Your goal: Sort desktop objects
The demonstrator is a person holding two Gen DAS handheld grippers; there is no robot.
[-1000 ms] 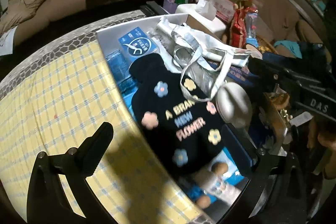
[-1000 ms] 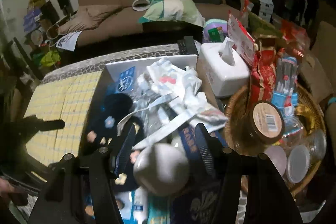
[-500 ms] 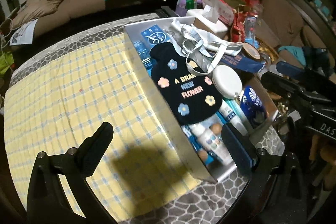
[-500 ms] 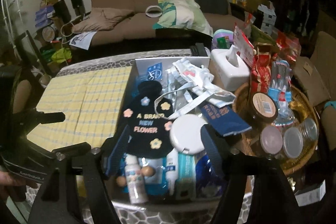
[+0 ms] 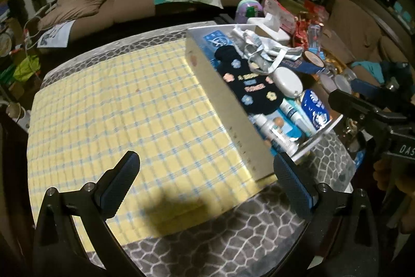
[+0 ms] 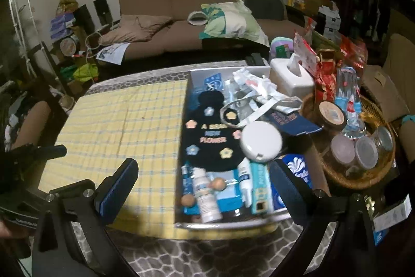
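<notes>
Two handheld grippers hover above a table w/ a yellow checked cloth (image 6: 124,126). The right gripper (image 6: 205,188) is opening, its jaws spreading wide w/ nothing between them. The left gripper (image 5: 207,181) also stands wide apart and empty, over the cloth's near edge.

The things to sort sit packed in a shallow white box (image 6: 233,223) on the cloth's right side. On top lies a black pouch (image 6: 210,136) w/ felt flowers and lettering; it looks soft and light, prob. best pinched at its rim or narrow top end. Touching it on the right is a round white compact (image 6: 260,140), hard and smooth, likely slippery; grip across its edge. At the box's near end lie a small white bottle (image 6: 206,195), a tube (image 6: 245,179) and a blue-green carton (image 6: 260,188), all light and stiff; the bottle may roll. A white tote bag (image 6: 259,87) is crumpled at the far end, floppy, w/ straps that could snag.

Open room: the cloth left of the box is bare, good for setting things down. Right of the box is crowded: a wicker basket (image 6: 334,173) of jars and a tissue box (image 6: 290,79) stand close. The box's near wall is close to the table edge.
</notes>
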